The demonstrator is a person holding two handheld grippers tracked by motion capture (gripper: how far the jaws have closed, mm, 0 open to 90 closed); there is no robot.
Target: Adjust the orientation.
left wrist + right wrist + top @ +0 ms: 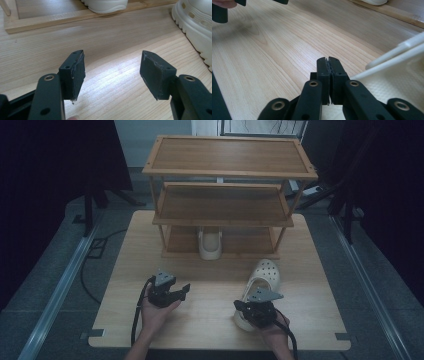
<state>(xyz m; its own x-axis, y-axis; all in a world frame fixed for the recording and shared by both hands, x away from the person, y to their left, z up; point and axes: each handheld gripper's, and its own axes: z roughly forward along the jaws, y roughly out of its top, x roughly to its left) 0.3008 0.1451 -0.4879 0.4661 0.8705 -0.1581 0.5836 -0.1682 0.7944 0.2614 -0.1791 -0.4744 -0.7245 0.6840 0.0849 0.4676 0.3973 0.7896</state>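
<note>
At near left we hold the left gripper (186,288) with jaws wide and empty above the table (130,270), while at near right the right gripper (240,306), jaws pressed together with nothing visibly between them, sits at the heel of the cream clog (265,272), with no readable writing or brand anywhere.

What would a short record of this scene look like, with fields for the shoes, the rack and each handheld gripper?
Table: pale wood, carrying a rack and one shoe
Rack: three-tier wooden shelf unit at the far side
Shoe on rack: cream clog on the bottom tier
Shoe on table: matching cream clog, in front of the rack at the right
Left gripper: open, above bare table, holding nothing
Right gripper: shut, at the near end of the table clog; whether it pinches the shoe cannot be told
</note>
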